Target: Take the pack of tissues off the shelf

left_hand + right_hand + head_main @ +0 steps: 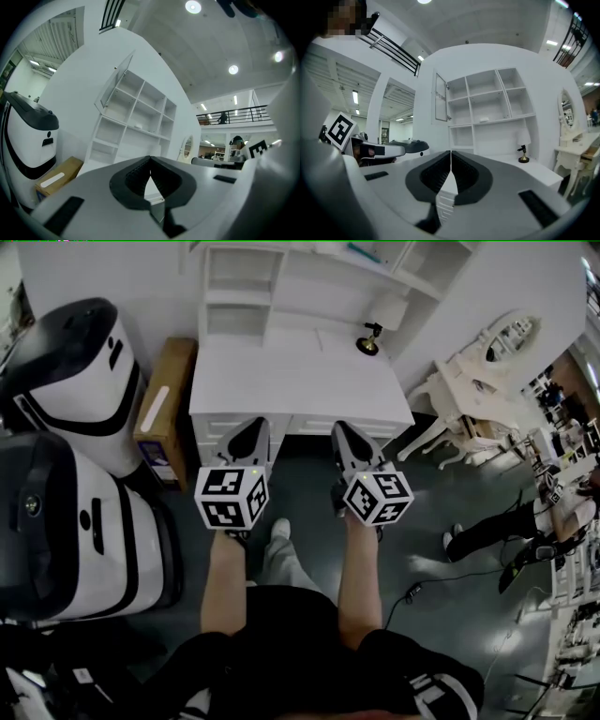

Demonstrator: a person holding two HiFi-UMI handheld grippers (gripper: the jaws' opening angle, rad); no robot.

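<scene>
A white desk [281, 381] with a white shelf unit [246, 287] on it stands straight ahead. A small white pack, apparently the tissues [483, 120], lies on a middle shelf; it shows as the same small pack [138, 125] in the left gripper view. It cannot be made out in the head view. My left gripper [255, 425] and right gripper [343, 427] are held side by side in front of the desk's near edge, well short of the shelves. The left gripper [150, 160] has its jaws shut on nothing. The right gripper [451, 153] is likewise shut and empty.
A small dark and gold lamp [368, 338] stands at the desk's right rear. Two large white and black machines [70, 381] and a cardboard box [164, 409] crowd the left. An ornate white vanity with a mirror [492, 352] and a person's legs [487, 526] are at the right.
</scene>
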